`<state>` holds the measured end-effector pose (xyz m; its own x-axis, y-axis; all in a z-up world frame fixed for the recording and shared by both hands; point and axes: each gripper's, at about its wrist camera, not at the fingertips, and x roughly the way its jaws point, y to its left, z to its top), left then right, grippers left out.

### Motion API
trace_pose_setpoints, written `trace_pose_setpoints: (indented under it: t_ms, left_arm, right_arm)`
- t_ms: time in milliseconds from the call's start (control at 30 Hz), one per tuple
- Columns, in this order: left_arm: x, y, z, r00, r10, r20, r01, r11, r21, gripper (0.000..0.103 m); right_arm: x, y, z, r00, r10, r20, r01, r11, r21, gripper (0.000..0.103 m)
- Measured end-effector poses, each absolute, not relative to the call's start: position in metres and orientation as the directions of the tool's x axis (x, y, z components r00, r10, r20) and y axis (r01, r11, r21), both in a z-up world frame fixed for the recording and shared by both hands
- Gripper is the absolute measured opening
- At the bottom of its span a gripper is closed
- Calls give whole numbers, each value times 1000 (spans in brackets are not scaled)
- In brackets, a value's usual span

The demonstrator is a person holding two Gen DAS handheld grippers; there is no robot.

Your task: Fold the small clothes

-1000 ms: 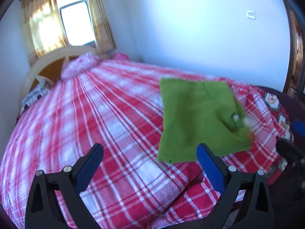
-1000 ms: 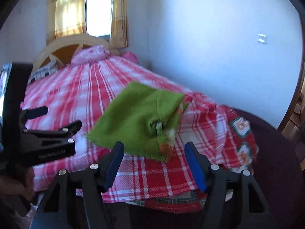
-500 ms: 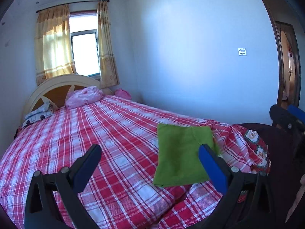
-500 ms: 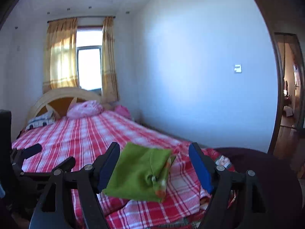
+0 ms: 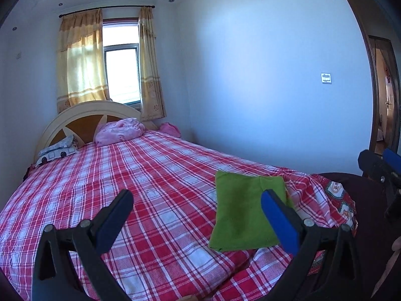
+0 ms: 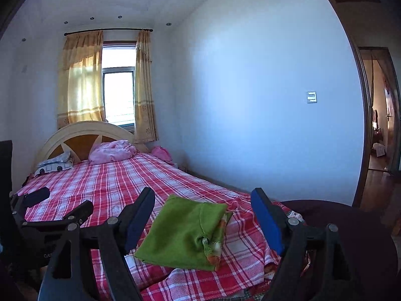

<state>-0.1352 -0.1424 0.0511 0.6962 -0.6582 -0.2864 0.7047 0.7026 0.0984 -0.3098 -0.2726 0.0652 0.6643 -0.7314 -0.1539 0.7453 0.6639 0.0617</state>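
I see my left gripper [image 5: 196, 214] and right gripper [image 6: 201, 215] alike: black angular frames, silver screws at the joints, blue pads [image 6: 267, 219] lining each finger

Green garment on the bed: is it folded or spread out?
Folded. The green garment lies as a compact rectangle, with stacked layers showing along its right edge.

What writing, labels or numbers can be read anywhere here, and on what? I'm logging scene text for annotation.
"Ge": only these first letters show, on the body of the left gripper as seen in the right wrist view; the rest is hidden.
Wall switch plate: marks too small to read.
Patterned pillow at the headboard: printed shapes, no legible words.
Green garment: its small tag is too blurred to read.
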Motion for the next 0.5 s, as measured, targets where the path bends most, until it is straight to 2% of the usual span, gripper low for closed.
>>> trace_pose_setpoints:
  t_ms: [500]
  left_arm:
    - [-135,-144,52,692,-658,-295,708,700,99,103]
  right_arm:
    - [-308,-277,64,662,-732,-164,747,662,63,80]
